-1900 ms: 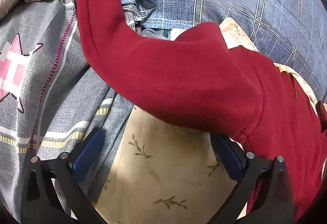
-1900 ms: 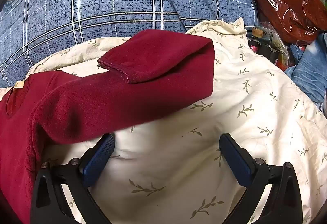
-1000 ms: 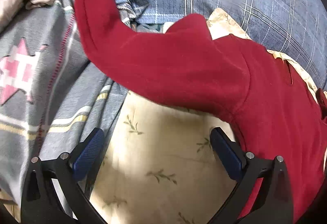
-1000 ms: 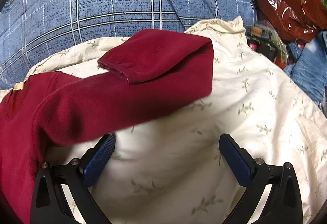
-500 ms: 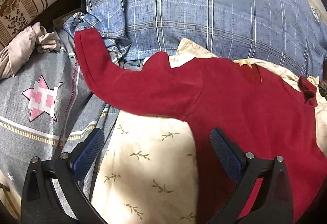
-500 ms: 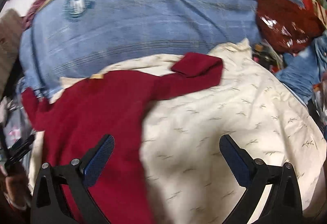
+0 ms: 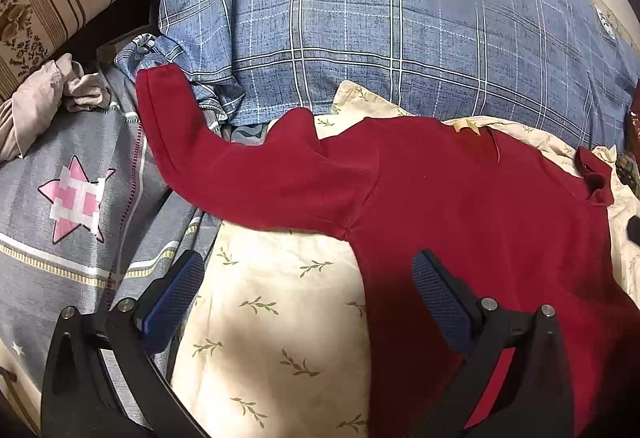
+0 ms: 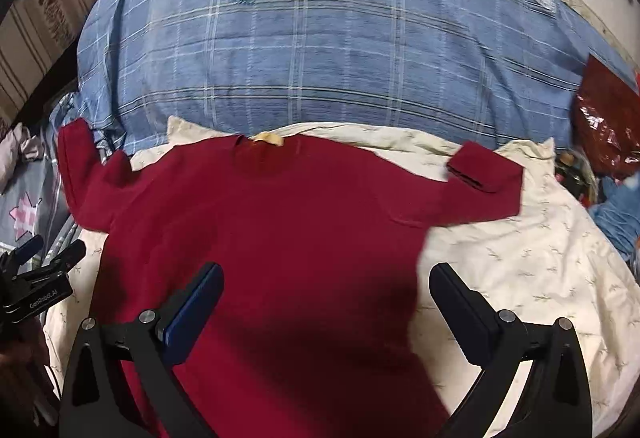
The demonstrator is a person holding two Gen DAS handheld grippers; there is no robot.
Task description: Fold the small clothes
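Red fleece long-sleeved top (image 8: 280, 238) flat on the cream leaf-print sheet (image 8: 540, 270), both claws empty above it.

Your left claw (image 7: 306, 298) has fingers wide apart, hovering over sheet and the top's side edge; your right claw (image 8: 326, 302) is also spread, over the body's lower middle. Top lies collar toward the blue plaid quilt (image 8: 340, 58) at frame top, sleeves running sideways. Left sleeve (image 7: 224, 158) stretches to upper left of the left view, nearer your left claw. Right sleeve (image 8: 476, 190), cuff doubled back, sits upper right in the right view, nearer your right claw. Likely sleeve fold inward next.
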